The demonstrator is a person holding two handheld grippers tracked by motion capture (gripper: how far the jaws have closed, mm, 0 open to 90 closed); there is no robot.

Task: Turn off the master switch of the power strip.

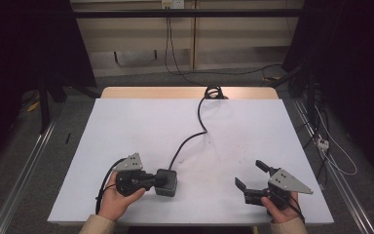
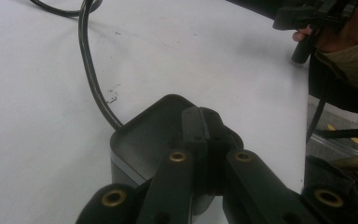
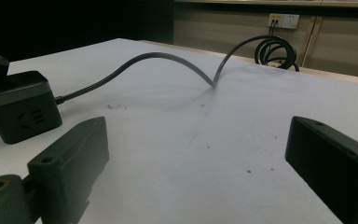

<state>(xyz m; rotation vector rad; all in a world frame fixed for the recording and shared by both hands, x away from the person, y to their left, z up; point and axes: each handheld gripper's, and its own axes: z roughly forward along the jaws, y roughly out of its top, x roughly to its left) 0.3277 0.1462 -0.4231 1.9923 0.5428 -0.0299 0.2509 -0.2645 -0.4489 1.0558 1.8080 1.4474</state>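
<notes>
White table [image 1: 126, 126] bears a cabled cube [image 1: 166, 182]; left gripper [image 1: 161, 181] pinched together atop it, right gripper [image 1: 251, 174] gaping idle, aim unclear.

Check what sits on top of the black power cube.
The shut left gripper rests on the power cube; its top face beneath the jaws is hidden. Its cord trails away.

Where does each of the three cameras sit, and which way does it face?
High view: above the person's edge, looking forward and down on the white table; both hands, left gripper, right gripper.
Left gripper view: on the left gripper, jaws closed over the black box; right hand beyond.
Right gripper view: low between open jaws, facing the far wall.
Shared: box and cable.
</notes>
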